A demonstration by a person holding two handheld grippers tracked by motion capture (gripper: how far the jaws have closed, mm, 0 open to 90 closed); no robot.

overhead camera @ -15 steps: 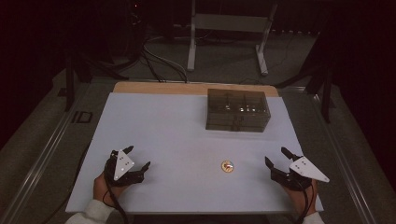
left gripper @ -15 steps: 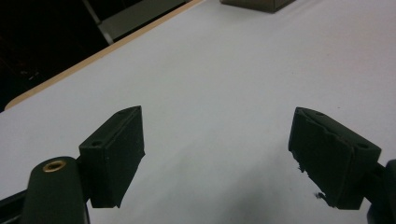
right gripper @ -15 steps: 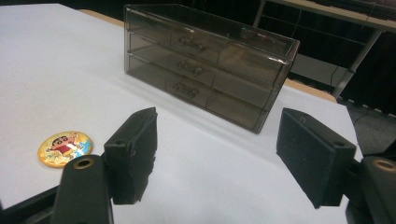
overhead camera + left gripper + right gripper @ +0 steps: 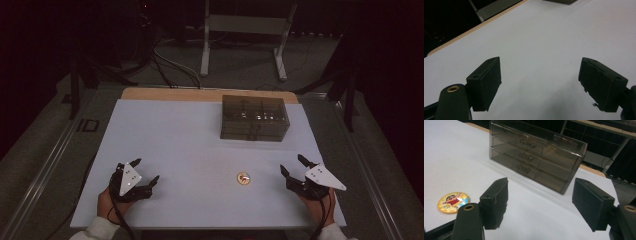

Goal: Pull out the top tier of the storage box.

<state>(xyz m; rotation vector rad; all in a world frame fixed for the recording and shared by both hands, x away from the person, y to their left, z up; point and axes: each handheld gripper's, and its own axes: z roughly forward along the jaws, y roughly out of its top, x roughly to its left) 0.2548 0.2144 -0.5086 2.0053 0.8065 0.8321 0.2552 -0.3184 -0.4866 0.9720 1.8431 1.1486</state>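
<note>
White desk (image 4: pixel 190 150) carries everything. I see the smoky three-drawer box (image 4: pixel 255 117) at its far right part, drawers shut. Left gripper (image 4: pixel 142 172) sits well left of and nearer than the box, fingers (image 4: pixel 486 82) spread wide, nothing between. Right gripper (image 4: pixel 295 167) is nearer than the box, fingers (image 4: pixel 496 201) wide apart, empty. Small round cartoon badge (image 4: pixel 243 178) lies flat, nearer than the box, just beside the right gripper.

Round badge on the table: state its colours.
Yellow-orange badge with a cartoon child in red; right gripper view.
</note>
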